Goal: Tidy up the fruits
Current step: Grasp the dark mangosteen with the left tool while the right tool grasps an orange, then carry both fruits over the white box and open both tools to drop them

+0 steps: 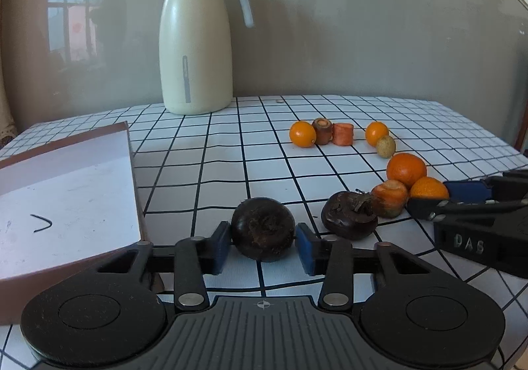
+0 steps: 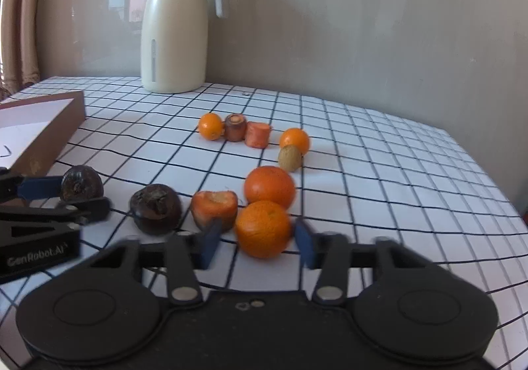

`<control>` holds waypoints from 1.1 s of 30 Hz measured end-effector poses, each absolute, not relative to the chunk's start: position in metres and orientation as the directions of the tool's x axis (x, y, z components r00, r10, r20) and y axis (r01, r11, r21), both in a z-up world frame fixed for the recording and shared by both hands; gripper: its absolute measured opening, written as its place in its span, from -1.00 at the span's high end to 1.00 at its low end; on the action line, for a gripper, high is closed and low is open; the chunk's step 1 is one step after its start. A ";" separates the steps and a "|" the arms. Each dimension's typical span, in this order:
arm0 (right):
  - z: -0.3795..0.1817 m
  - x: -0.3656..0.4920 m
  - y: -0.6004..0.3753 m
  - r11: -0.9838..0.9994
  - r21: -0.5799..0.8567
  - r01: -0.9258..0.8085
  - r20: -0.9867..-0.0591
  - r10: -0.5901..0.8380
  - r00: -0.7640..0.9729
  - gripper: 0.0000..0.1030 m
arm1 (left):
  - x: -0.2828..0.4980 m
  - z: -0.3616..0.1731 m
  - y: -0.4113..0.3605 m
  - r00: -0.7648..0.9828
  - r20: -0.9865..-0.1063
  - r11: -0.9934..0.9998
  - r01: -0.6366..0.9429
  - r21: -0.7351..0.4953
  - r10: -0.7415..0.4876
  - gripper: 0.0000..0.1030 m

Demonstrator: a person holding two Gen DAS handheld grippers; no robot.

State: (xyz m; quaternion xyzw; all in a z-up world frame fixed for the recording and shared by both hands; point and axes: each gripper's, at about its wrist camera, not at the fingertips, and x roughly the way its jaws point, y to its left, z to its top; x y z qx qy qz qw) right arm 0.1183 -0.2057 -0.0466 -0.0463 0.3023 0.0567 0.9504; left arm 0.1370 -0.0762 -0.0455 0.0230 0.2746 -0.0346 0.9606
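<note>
Dark fruit (image 1: 262,228) fills the left gripper (image 1: 263,246); right gripper (image 2: 257,244) straddles a mandarin (image 2: 263,228).

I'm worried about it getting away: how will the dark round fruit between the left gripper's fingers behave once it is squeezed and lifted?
The dark round fruit looks squat and rounded, so it would probably roll if released on the checked tablecloth. Its rough, matte skin suggests the left hand-held gripper should get fair friction. It appears firm and small, likely light.

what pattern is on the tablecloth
White with a black grid on the tablecloth, clearest in the right wrist view.
</note>
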 end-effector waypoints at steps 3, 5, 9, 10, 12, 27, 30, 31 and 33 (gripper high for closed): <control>-0.046 0.116 -0.207 0.989 -0.067 -0.132 -0.576 0.070 0.815 0.45 | 0.136 -0.045 -0.074 0.847 -0.527 0.996 0.088 0.009 -0.070 0.18; -0.045 0.115 -0.208 0.989 -0.068 -0.128 -0.570 0.067 0.819 0.45 | 0.135 -0.044 -0.074 0.849 -0.523 0.996 0.089 0.010 -0.071 0.18; -0.039 0.109 -0.209 0.991 -0.061 -0.120 -0.551 0.067 0.832 0.45 | 0.128 -0.038 -0.069 0.860 -0.504 0.996 0.087 0.003 -0.074 0.18; -0.037 0.107 -0.209 0.991 -0.061 -0.120 -0.546 0.067 0.835 0.45 | 0.125 -0.035 -0.068 0.864 -0.498 0.996 0.086 0.004 -0.073 0.18; -0.033 0.104 -0.206 0.990 -0.065 -0.125 -0.536 0.071 0.841 0.45 | 0.118 -0.028 -0.064 0.871 -0.485 0.996 0.085 -0.001 -0.075 0.18; 0.005 0.088 -0.139 0.965 -0.028 -0.259 -0.424 0.223 0.878 0.45 | 0.076 0.012 0.007 0.911 -0.410 0.999 -0.034 0.005 0.033 0.18; 0.012 0.086 -0.118 0.953 -0.023 -0.303 -0.401 0.268 0.876 0.45 | 0.069 0.016 0.029 0.912 -0.405 0.997 -0.077 0.000 0.070 0.18; 0.013 0.086 -0.110 0.948 -0.024 -0.317 -0.395 0.283 0.874 0.45 | 0.067 0.016 0.036 0.911 -0.403 0.996 -0.092 0.002 0.085 0.18; 0.015 0.087 -0.095 0.938 -0.024 -0.345 -0.388 0.309 0.868 0.45 | 0.063 0.017 0.051 0.909 -0.402 0.992 -0.124 -0.002 0.113 0.18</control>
